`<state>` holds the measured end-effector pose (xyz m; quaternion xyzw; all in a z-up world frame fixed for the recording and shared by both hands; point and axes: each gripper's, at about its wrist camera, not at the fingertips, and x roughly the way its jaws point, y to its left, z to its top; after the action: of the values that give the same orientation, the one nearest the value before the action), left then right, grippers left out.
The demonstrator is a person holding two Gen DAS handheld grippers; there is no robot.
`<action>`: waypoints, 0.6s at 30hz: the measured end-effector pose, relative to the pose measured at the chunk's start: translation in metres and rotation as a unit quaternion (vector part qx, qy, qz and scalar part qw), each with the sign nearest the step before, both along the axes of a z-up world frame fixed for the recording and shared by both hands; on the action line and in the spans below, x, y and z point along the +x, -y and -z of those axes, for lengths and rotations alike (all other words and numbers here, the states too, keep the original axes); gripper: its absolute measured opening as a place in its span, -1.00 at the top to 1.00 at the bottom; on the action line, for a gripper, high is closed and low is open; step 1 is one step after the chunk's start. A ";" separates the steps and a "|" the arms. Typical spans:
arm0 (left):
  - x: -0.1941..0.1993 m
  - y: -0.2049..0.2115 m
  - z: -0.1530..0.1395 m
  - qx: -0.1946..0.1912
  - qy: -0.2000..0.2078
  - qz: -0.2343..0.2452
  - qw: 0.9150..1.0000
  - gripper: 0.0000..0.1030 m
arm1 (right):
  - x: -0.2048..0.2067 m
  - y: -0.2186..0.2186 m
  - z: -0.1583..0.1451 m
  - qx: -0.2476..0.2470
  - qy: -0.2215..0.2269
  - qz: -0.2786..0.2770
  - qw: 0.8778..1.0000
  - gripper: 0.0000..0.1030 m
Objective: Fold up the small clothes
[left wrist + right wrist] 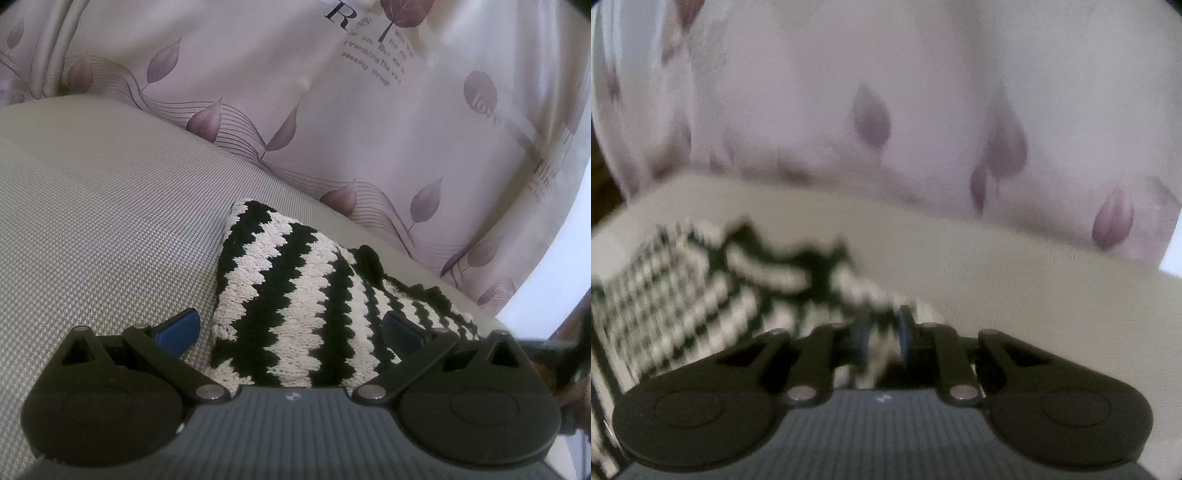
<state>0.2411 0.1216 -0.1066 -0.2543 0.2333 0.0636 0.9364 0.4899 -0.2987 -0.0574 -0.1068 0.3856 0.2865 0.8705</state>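
Garment: a small black-and-white zigzag knit [295, 295], lying bunched on the grey woven cushion [92, 221], near its far edge.
Backdrop: a pale curtain with purple leaves [332, 110] hangs just behind the cushion.
Left gripper: the left gripper [291, 328] stands wide, its blue pads either side of the knit's near end; neither pad visibly presses on it, so it holds nothing.
Right gripper: the right gripper [881, 332] is drawn narrow, with a bit of the knit [738, 288] between its blue pads at the garment's right-hand end; it looks pinched on the fabric, though the right wrist view is blurred.
Step in hand: probably lifting or drawing over one end of the knit to make a fold.
Progress: early by the look of it; the knit is rumpled, with no clean fold showing.
Risk, slip: the right pinch seems to take only a thin edge; loose knit could stretch and pull free if the gripper travels fast.
Risk, drag: nothing pins the near end, so the whole garment could slide along the smooth cushion instead of folding.
Risk, edge: the knit lies near the cushion's back edge; a push that way could drop it behind.
Risk, snag: open stitches may catch on a pad at release.
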 end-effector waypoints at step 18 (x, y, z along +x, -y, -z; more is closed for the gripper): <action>-0.035 0.016 -0.023 -0.013 0.006 0.077 0.997 -1.00 | -0.240 0.147 -0.020 0.229 -0.050 0.178 0.956 -0.74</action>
<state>0.2063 0.1054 -0.0835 -0.2485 0.2472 -0.0135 0.9365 0.2495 -0.4460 -0.0371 0.1803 0.3651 0.2124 0.8883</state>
